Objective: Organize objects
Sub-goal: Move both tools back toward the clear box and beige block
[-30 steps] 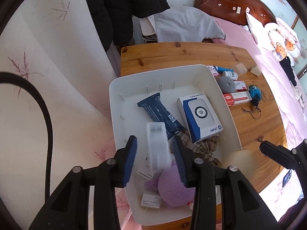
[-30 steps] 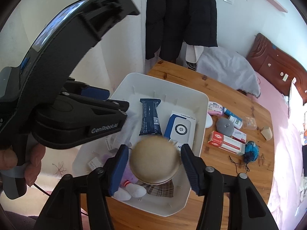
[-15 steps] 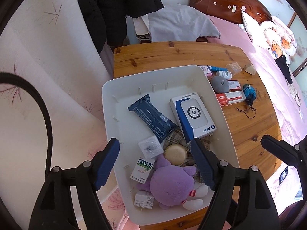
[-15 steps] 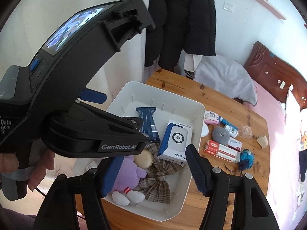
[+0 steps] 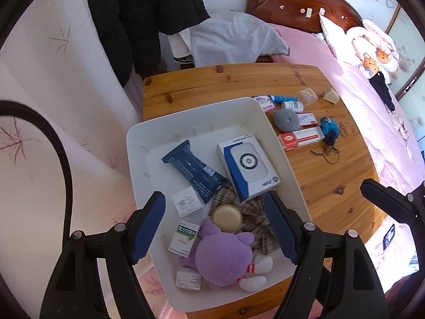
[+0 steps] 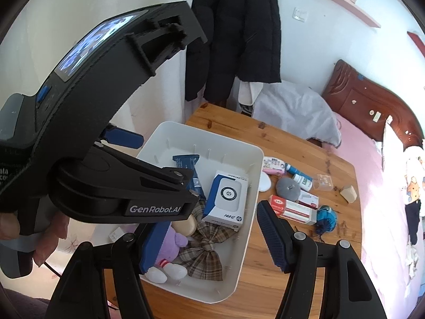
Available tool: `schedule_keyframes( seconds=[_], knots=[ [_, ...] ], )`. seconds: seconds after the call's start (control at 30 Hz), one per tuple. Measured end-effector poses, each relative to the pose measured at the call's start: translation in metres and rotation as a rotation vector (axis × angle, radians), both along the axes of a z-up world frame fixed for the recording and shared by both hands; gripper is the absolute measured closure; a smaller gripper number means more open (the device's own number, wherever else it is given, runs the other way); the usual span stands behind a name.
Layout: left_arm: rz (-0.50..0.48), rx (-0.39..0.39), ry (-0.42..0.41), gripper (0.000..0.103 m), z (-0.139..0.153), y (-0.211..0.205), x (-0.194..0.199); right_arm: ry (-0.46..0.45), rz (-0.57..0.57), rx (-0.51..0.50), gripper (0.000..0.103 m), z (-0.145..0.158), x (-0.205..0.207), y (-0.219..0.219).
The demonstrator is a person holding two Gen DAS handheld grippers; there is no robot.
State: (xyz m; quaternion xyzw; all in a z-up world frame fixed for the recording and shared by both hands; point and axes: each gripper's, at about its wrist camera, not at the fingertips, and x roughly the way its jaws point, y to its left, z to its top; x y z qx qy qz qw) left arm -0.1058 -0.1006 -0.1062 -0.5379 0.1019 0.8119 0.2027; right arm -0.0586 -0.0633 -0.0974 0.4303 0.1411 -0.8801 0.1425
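The bin (image 5: pixel 138 143) is white; the table (image 5: pixel 239 82) is orange-brown wood; the plush (image 5: pixel 223 257) is purple with white feet; the bow (image 6: pixel 204 255) is brown plaid; the wrapper (image 5: pixel 194 170) is dark blue; the box (image 5: pixel 248 166) is white and blue; the puck (image 5: pixel 227 218) is tan; the yarn (image 5: pixel 329 130) is blue; the long box (image 5: pixel 301 138) is red and white; the coat (image 6: pixel 239 26) is black; the bed (image 5: pixel 372 111) is pink.
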Motion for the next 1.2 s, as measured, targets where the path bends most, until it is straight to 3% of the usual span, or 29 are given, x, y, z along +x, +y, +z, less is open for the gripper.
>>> schedule_keyframes(
  seconds=[0.4, 0.67, 0.97, 1.2],
  knots=[
    [-0.053, -0.002, 0.03, 0.023, 0.018, 0.031, 0.006, 0.033, -0.053, -0.049, 0.035, 0.006, 0.007, 0.03],
    [-0.099, -0.024, 0.04, 0.023, 0.027, 0.08, 0.003, 0.035, -0.108, -0.084, 0.035, 0.003, 0.002, 0.073],
    [-0.181, -0.045, 0.067, 0.023, 0.042, 0.16, -0.001, 0.011, -0.235, -0.153, 0.035, -0.008, -0.021, 0.166],
    [-0.25, -0.097, 0.034, 0.023, 0.033, 0.23, -0.021, -0.04, -0.324, -0.149, 0.035, -0.04, -0.041, 0.247]
  ],
)
